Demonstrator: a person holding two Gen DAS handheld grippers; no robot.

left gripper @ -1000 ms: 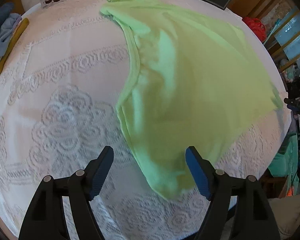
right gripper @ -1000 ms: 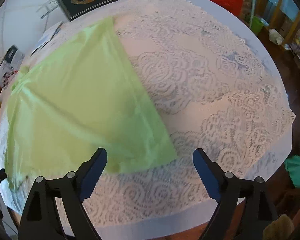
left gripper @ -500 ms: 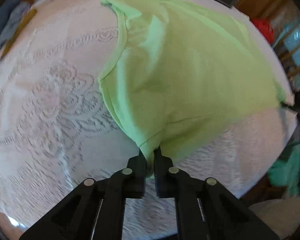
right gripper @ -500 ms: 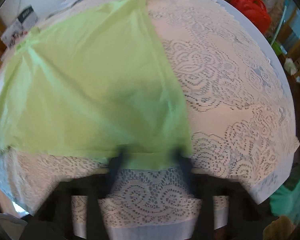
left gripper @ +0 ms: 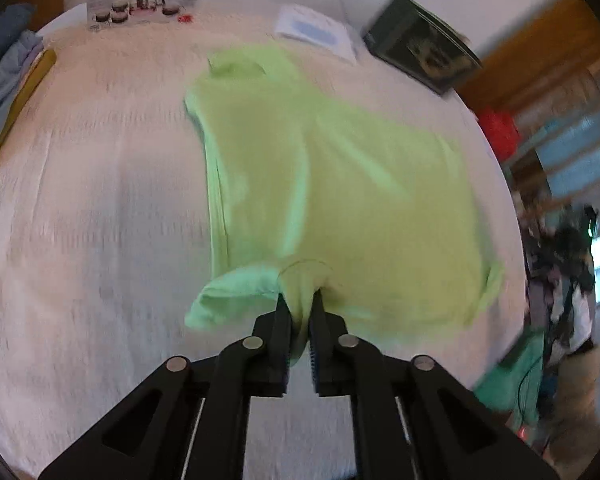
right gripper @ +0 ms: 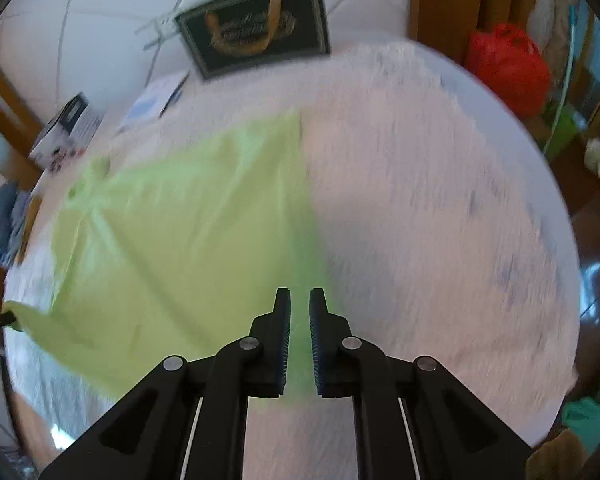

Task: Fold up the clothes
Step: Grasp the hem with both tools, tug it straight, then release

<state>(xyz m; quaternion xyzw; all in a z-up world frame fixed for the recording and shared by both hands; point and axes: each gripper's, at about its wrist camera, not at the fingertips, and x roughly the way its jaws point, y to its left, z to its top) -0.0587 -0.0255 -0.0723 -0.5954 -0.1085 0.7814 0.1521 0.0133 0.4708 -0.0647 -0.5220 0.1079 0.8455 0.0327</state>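
A lime-green shirt (left gripper: pixel 360 184) lies spread on the white lace tablecloth (left gripper: pixel 80 200), its near edge lifted. My left gripper (left gripper: pixel 300 298) pinches a bunched fold of the near left corner; its jaws are easing open with the fabric still pressed between the pads. In the right wrist view the shirt (right gripper: pixel 180 220) fills the left half of the table (right gripper: pixel 440 220). My right gripper (right gripper: pixel 300 292) is closing on the near right corner, with green fabric between its pads. Both views are motion-blurred.
A dark framed box (left gripper: pixel 420 44) and a paper sheet (left gripper: pixel 316 32) lie at the table's far edge, beside a printed carton (left gripper: pixel 140 0). A pile of blue clothes (left gripper: pixel 4 76) sits at the far left. A red bag (right gripper: pixel 508 68) stands beyond the table at the right.
Both grippers went from wide open to closed on the shirt's near corners. They then rose and moved forward, lifting the near edge off the table.
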